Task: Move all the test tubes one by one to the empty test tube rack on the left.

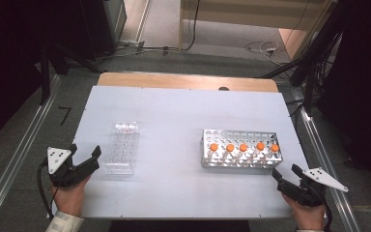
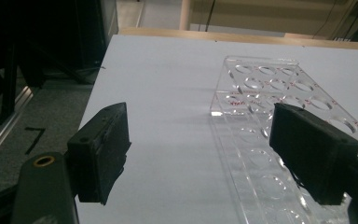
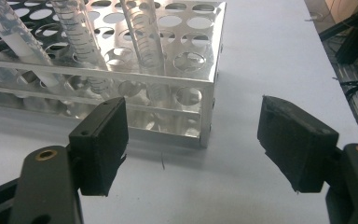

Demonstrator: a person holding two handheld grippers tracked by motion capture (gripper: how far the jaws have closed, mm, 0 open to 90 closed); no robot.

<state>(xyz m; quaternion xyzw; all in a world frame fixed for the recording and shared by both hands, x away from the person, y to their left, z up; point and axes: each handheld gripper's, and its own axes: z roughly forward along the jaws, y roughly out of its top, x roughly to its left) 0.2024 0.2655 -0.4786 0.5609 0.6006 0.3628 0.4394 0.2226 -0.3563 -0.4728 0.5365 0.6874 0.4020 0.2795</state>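
Tubes with orange caps, five of them, stand in one row along the near side of the metal rack in the right half of the high view, and the clear plastic rack in the left half has nothing in its holes, as far as I can see. My judgement is that the work is to carry the tubes from the metal rack over to the clear one, and that it is at its very beginning: no tube is lifted, no tube is touched, and all five transfers are left to do. The left hand-held gripper rests at the lower left of the high view, at the edge of the white worktop, just beside the near left corner of the clear rack; in the left gripper view its two black jaws stand wide apart with only bare worktop and the rack's edge between them. The right hand-held gripper lies at the lower right, near the right end of the metal rack but not touching it. In the right gripper view its jaws are also fully apart and empty, and the corner of the metal rack with three clear tube bodies is seen just ahead of them. Probably the right one must first reach the nearest tube at the right end of the row.
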